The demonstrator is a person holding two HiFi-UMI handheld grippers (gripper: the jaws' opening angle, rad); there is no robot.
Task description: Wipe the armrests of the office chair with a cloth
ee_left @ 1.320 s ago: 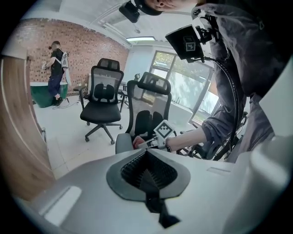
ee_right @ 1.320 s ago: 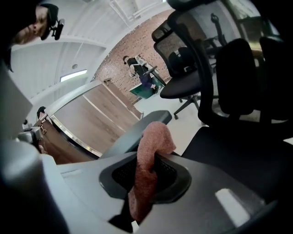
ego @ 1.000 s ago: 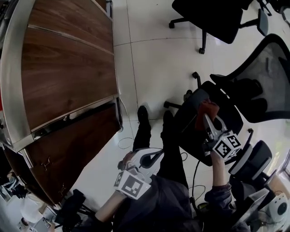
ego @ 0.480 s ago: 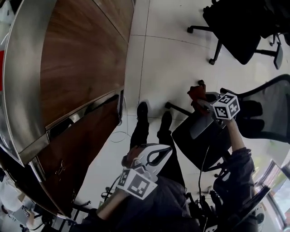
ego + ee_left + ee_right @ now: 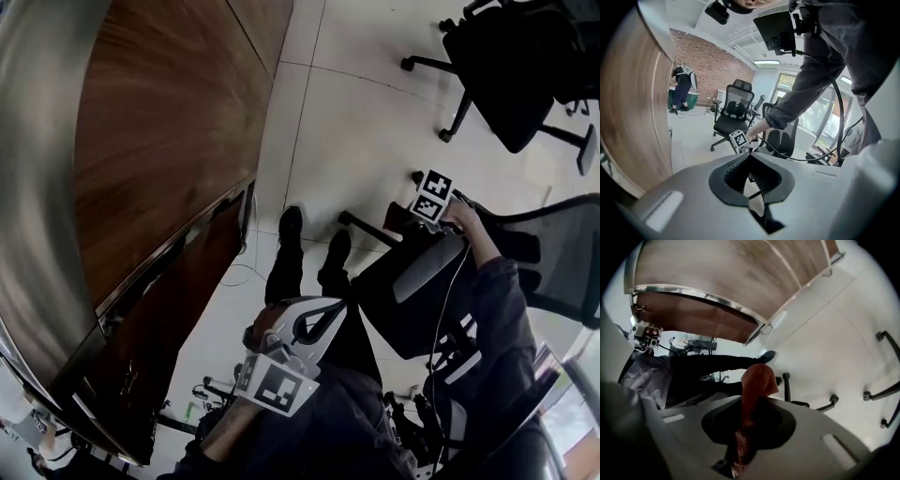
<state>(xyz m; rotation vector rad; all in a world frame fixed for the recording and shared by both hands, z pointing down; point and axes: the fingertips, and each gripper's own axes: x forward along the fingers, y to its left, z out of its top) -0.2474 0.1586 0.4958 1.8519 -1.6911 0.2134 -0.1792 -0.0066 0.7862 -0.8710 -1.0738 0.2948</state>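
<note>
right gripper [image 5: 415, 212] farther forward, cloth [image 5: 757, 380] still clamped

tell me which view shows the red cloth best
The right gripper view: the red cloth sits large and central, clamped in the right tongs. The head view shows only a dark reddish scrap by the marker cube; in the left gripper view I can't make it out.

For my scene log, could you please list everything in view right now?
office chairs: at least two, black; one beside the person, one farther off
cloth: one, red, pinched in the right gripper
table: one, brown wood with a metal edge, left side
floor: white tiles
legs: two, in black, standing
left gripper: shut, empty, near the body
right gripper: shut on cloth, at the near chair
</note>
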